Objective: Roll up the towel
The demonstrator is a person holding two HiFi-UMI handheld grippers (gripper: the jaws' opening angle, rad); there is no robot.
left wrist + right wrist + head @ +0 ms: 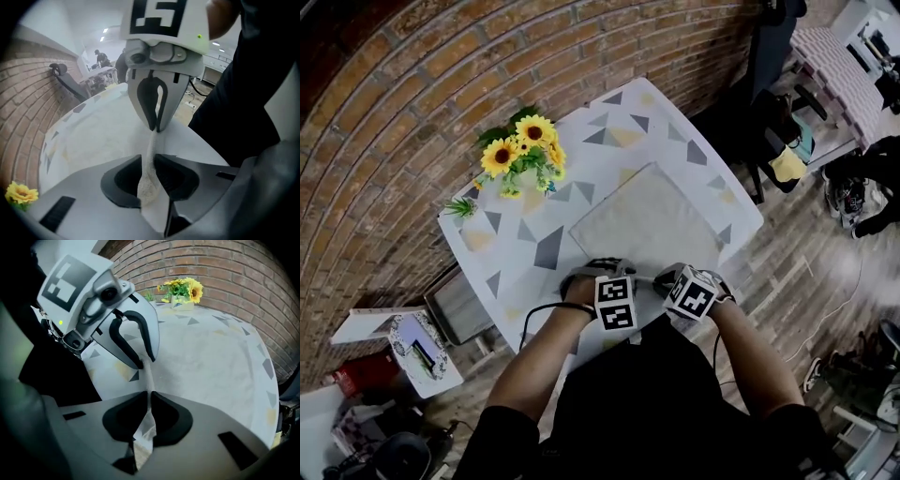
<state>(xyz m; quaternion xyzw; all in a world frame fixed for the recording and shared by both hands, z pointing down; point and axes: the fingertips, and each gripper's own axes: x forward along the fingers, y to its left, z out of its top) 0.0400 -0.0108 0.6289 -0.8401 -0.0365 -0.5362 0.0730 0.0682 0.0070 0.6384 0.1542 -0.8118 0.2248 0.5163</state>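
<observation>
A pale grey towel (pixel 652 220) lies flat on the table with the triangle-patterned cloth (pixel 609 127). Both grippers sit side by side at the towel's near edge, pointing steeply down. My left gripper (pixel 586 272) pinches that edge, and in the left gripper view a raised fold of towel (pixel 149 178) runs up between its pads (pixel 149 161) to the right gripper (pixel 155 126). My right gripper (pixel 668 277) holds the same fold. In the right gripper view the towel (pixel 145 427) passes between its closed pads (pixel 149 399) towards the left gripper (pixel 144 363).
A vase of sunflowers (pixel 525 145) and a small green plant (pixel 461 207) stand at the table's far left corner, against the brick wall (pixel 412 84). A grey crate (pixel 459 305) sits on the floor at left. Chairs and bags (pixel 787 159) crowd the right side.
</observation>
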